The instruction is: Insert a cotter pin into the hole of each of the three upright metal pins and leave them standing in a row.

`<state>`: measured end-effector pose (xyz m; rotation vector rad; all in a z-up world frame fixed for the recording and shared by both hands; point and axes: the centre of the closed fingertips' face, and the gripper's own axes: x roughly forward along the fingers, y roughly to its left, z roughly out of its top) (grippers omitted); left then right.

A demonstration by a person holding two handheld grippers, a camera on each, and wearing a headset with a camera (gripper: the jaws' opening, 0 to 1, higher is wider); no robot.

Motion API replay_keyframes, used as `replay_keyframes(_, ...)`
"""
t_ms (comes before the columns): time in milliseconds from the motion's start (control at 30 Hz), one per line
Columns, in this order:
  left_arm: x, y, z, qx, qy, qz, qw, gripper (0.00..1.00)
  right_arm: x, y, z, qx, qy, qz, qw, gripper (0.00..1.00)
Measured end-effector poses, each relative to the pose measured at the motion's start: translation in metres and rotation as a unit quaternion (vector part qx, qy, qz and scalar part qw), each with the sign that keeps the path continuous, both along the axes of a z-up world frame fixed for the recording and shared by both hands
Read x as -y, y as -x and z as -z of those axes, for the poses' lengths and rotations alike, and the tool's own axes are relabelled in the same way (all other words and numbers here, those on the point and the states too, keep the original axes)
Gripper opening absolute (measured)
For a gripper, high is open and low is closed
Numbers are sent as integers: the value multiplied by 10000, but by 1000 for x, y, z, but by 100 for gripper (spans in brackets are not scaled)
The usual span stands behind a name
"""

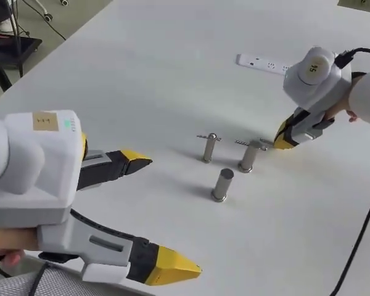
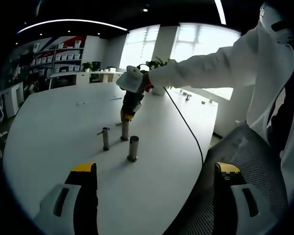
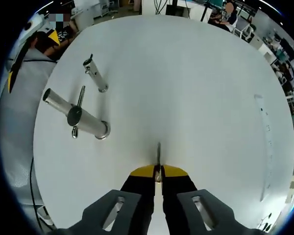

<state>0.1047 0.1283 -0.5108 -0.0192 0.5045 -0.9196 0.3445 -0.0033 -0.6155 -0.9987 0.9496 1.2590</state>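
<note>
In the head view the left claw (image 1: 163,216) hangs spread wide over the near edge of the white worktop (image 1: 142,80). Three upright metal pins (image 1: 222,185) stand clustered beside the right claw (image 1: 276,143), the two far ones each with a cotter pin (image 1: 208,137) through the top and the near one bare. The left gripper view looks between its spread tips at the pins, with the right claw just behind them, and in the right gripper view the right claw (image 3: 158,174) is pressed together, pinching a loose cotter pin (image 3: 158,152), with the upright pins off to its left.
</note>
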Motion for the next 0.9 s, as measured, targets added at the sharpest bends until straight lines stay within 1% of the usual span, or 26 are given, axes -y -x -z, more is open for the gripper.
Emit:
replay_keyframes(100,-1,-2,-1,-9,45,-34,10000,99,1,0,0,-34,-46,19,10000,0)
replay_keyframes(167,-3,-3,0,-13,23,-51,10000,99,1,-3,0,-56,-132,38,9999,0)
replay_keyframes(200,-3,-4,1,-14,6,-58,10000,99,1,-2,0,-68,-194,120,9997,0)
replay_keyframes(300,-5,-5,0,-16,2,-70,10000,99,0,3,-1,-15,-265,86,9996,0)
replay_keyframes(333,-5,-5,0,-8,-2,-73,10000,99,-2,3,-2,173,-243,-265,9992,0)
replay_keyframes(367,-5,-5,0,-15,-3,-82,10000,99,-1,4,-2,279,-195,-454,9984,0)
replay_keyframes(433,-5,-6,-1,-27,19,-99,9999,98,-1,9,-3,354,-143,-442,9983,0)
replay_keyframes(467,-5,-5,0,-75,41,-110,9999,96,-1,11,-3,375,-132,-446,9982,0)
replay_keyframes(500,-5,-5,1,-125,46,-120,9998,94,-1,11,-5,450,-161,-467,9978,0)
replay_keyframes(567,-4,-5,2,-134,29,-118,9998,92,-3,13,-8,456,-272,-434,9977,0)
replay_keyframes(600,-3,-4,3,-116,-31,-87,9999,92,-7,18,-12,450,-460,-513,9966,0)
replay_keyframes(633,-2,-3,2,-108,-43,-69,9999,93,-6,20,-15,472,-476,-519,9964,0)
replay_keyframes(700,1,-2,2,-120,-6,-27,9999,93,0,23,-23,613,-463,-550,9955,0)
replay_keyframes(800,3,-7,6,-177,-49,-53,9998,98,3,29,-34,684,-658,-474,9944,0)
replay_keyframes(867,3,-10,9,-212,-86,-20,9997,96,7,36,-42,750,-771,-424,9933,0)
replay_keyframes(900,3,-12,9,-278,-44,-28,9996,94,10,40,-45,802,-825,-439,9924,0)
